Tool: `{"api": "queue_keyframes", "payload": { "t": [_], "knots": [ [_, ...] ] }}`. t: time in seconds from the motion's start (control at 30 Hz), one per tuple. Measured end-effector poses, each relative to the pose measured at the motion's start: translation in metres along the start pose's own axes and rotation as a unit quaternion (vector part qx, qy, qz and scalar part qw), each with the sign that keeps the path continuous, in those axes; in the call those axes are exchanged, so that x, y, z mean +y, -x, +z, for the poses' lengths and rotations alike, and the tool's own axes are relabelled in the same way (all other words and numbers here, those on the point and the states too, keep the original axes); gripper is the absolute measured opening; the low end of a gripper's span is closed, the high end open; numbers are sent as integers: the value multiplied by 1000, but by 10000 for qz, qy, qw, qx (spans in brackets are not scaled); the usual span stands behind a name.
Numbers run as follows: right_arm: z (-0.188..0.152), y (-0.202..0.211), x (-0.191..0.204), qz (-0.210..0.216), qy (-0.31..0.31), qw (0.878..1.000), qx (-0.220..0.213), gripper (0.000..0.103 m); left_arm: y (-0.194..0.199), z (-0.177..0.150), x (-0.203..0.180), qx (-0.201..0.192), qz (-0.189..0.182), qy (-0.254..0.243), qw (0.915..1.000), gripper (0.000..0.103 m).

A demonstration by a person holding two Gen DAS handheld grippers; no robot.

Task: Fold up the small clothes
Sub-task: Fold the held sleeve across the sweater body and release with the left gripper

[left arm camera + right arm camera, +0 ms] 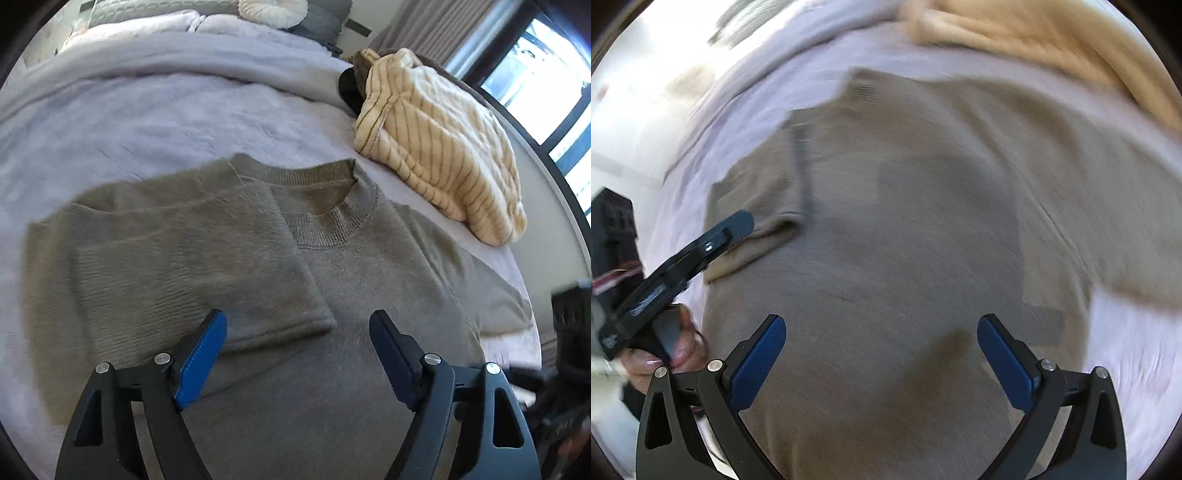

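- fuzzy olive-green knit sweater [369,266] is lying flat on the pale lavender bed cover [129,122], ribbed crew neck toward the pillows
- one sleeve [192,258] is folded across the chest, cuff ending near the middle of the body
- left gripper [297,354] hangs over that cuff with its blue pads wide apart, nothing between them
- right gripper [882,354] hovers over the sweater's lower body, jaws spread wide too, gripping nothing; that view is pretty blurry
- a hand [665,354] holding the left gripper's handle shows at the right view's left edge
- cream striped knit garment [443,147] is bunched up just beside the sweater's far shoulder
- round cream pillow [273,11] sits up by the headboard
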State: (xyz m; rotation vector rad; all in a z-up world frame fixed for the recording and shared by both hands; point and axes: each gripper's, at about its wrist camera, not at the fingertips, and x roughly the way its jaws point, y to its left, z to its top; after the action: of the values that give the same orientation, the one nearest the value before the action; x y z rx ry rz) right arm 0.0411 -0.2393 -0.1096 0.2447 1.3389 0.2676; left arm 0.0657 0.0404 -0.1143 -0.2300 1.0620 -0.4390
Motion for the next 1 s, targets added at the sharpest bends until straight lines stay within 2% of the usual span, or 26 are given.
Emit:
{"api": "queue_keyframes", "payload": {
  "t": [0.1, 0.23, 0.3, 0.33, 0.4, 0.5, 0.53, 0.57, 0.6, 0.63, 0.67, 0.7, 0.73, 0.8, 0.83, 0.87, 0.9, 1.0],
  "knots": [
    [15, -9, 46, -517, 1135, 9919, -240, 103, 30, -2, 20, -295, 87, 181, 9994, 80],
    [30, -39, 108, -1245, 2462, 9593, -596, 103, 51, 3, 78, -482, 779, 877, 9919, 80],
    [37, -58, 134, -1516, 2996, 9386, -795, 103, 48, 5, 118, -275, 1188, 1313, 9838, 80],
    [39, -64, 141, -1600, 3185, 9303, -870, 102, 45, 6, 133, -202, 1254, 1475, 9809, 80],
    [43, -84, 161, -1817, 3566, 9115, -946, 102, 34, 10, 161, 8, 1274, 1745, 9764, 80],
    [47, -118, 178, -2191, 4047, 8839, -833, 90, 21, 14, 182, 181, 1155, 1865, 9755, 80],
    [46, -122, 182, -2178, 4147, 8795, -839, 68, 19, 15, 184, 177, 1163, 1857, 9755, 80],
    [46, -120, 185, -2096, 4171, 8798, -896, 27, 18, 15, 185, 171, 1168, 1841, 9758, 80],
    [49, -121, 190, -2165, 4105, 8807, -942, 11, 16, 16, 184, 163, 1182, 1786, 9767, 80],
    [50, -112, 188, -2217, 3942, 8855, -1063, 11, 15, 16, 183, 157, 1200, 1744, 9772, 80],
    [56, -102, 184, -2093, 3621, 9002, -1212, 11, 15, 16, 183, 156, 1220, 1696, 9778, 80],
    [64, -88, 174, -1870, 3135, 9214, -1330, 11, 15, 17, 181, 166, 1233, 1644, 9785, 80],
    [73, -70, 160, -1623, 2513, 9428, -1468, 11, 16, 17, 182, 173, 1225, 1631, 9788, 80],
    [82, -39, 124, -1142, 1279, 9703, -1706, 11, 14, 18, 181, 192, 1179, 1626, 9794, 80],
    [83, -26, 102, -894, 646, 9778, -1780, 11, 14, 19, 182, 188, 1153, 1617, 9799, 80],
    [83, -14, 71, -604, -158, 9811, -1831, 11, 15, 20, 180, 183, 1126, 1583, 9808, 80],
    [80, -9, 51, -407, -679, 9799, -1832, 11, 14, 22, 179, 191, 1103, 1522, 9820, 80],
    [60, -7, -17, 177, -2239, 9604, -1649, 11, 12, 27, 176, 252, 1085, 1424, 9835, 80]
  ]
}}
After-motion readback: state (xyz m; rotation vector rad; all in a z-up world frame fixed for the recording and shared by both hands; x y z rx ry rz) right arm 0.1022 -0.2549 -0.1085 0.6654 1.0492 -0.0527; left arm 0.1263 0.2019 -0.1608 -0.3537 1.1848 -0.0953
